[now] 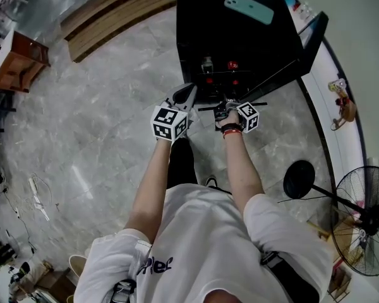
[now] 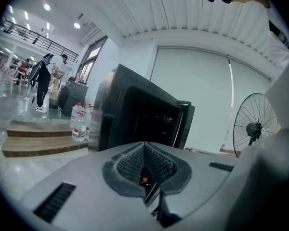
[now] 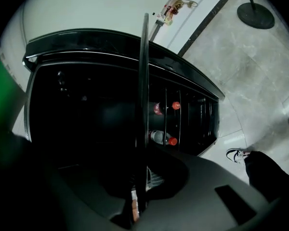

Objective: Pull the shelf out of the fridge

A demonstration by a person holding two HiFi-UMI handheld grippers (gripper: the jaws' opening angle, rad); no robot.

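Room was a big open hall with a shiny grey marble floor (image 1: 95, 137), wooden steps (image 1: 114, 17) off to one side with water bottles (image 2: 79, 124) on them, and a standing fan (image 1: 366, 226) near the white wall. The black fridge (image 1: 240, 49) sat on the floor, door (image 1: 306, 46) swung open, with a phone (image 1: 249, 8) lying on top. The shelf (image 3: 144, 81) stuck out of the fridge's front, seen edge-on, and the right gripper (image 3: 138, 196) was pinching its front edge. Red-capped bottles (image 3: 163, 137) lay inside. The left gripper (image 2: 144, 150) hovered just beside it, jaws pressed together on nothing.
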